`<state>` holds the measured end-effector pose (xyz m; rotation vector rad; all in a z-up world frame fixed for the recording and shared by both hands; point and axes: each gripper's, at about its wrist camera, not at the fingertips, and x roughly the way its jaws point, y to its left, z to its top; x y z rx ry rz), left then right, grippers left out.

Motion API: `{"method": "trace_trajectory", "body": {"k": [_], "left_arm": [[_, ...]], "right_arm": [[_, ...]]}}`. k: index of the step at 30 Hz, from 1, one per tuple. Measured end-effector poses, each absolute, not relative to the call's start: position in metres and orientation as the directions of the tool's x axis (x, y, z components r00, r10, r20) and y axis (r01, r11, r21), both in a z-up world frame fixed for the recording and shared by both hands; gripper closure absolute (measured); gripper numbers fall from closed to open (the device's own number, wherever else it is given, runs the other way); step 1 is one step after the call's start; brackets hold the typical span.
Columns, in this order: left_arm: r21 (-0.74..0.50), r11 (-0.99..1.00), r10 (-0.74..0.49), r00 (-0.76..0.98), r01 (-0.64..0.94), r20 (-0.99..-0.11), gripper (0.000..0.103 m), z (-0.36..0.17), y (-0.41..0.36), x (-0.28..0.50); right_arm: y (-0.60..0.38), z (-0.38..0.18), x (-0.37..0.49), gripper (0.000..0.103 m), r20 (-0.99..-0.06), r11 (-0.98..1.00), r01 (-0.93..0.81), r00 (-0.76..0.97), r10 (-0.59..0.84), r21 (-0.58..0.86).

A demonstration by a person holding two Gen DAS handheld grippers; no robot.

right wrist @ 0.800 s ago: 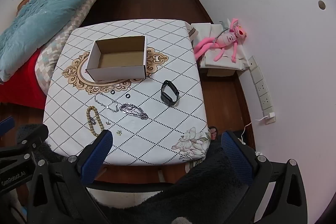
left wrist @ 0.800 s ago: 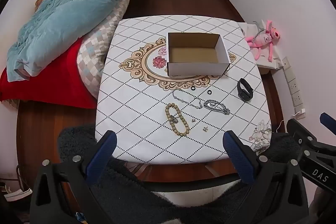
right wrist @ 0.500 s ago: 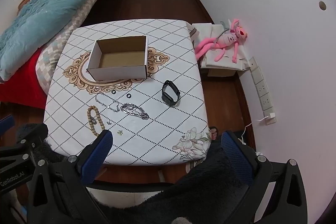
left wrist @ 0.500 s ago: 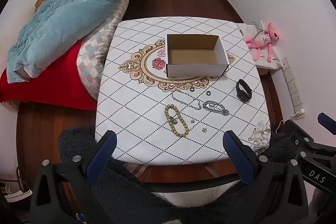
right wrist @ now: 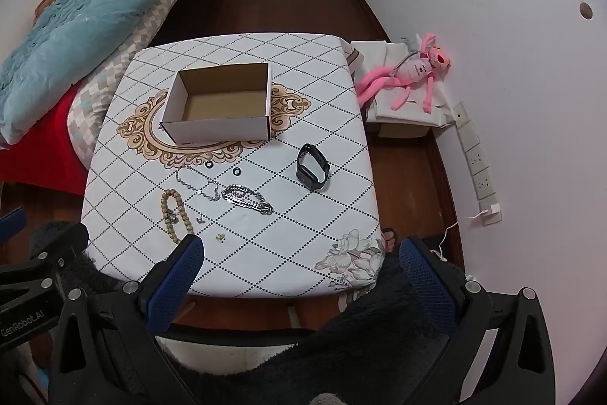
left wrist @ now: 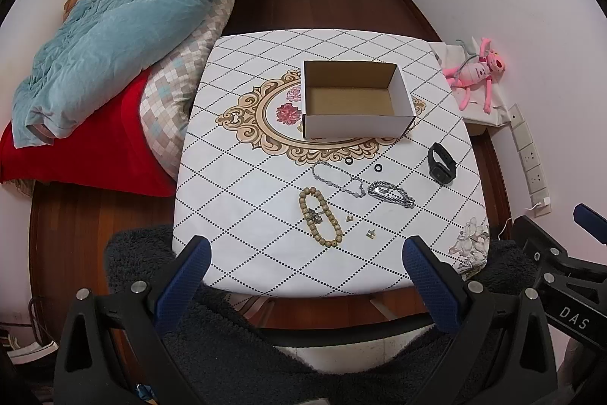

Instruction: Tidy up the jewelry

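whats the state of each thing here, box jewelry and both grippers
open-top white cardboard box: upright, empty
wooden bead bracelet: flat on tablecloth
thin silver chain necklace: loose on cloth
chunky silver chain bracelet: bunched, outside box
black watch band: on its edge
left gripper: open, empty
right gripper: open, empty

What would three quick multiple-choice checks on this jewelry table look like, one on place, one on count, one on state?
1. Where is the black wristband?
A. inside the box
B. on the tablecloth, right of the chains
C. on the bed

2. How many small black rings lie just in front of the cardboard box?
A. two
B. four
C. none

3. What state is the left hand-held gripper in?
A. shut on the bead bracelet
B. shut on nothing
C. open, holding nothing

Answers:
1 B, it lies on the cloth apart from the silver chain.
2 A, the two rings show there.
3 C, its blue fingers stand wide apart over the table edge.
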<state>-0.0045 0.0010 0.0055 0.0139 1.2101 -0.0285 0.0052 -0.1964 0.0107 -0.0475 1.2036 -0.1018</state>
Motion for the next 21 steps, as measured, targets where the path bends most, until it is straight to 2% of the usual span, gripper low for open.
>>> {"method": "trace_trajectory", "body": {"k": [21], "left_arm": [[-0.006,1.0,-0.016,0.354,0.03,-0.935,0.0,0.0039,-0.0013,-0.0025]], "right_arm": [[-0.1969,0.0122,0.0058,0.0,-0.931,0.994,0.054,0.348,-0.107,-0.094]]}}
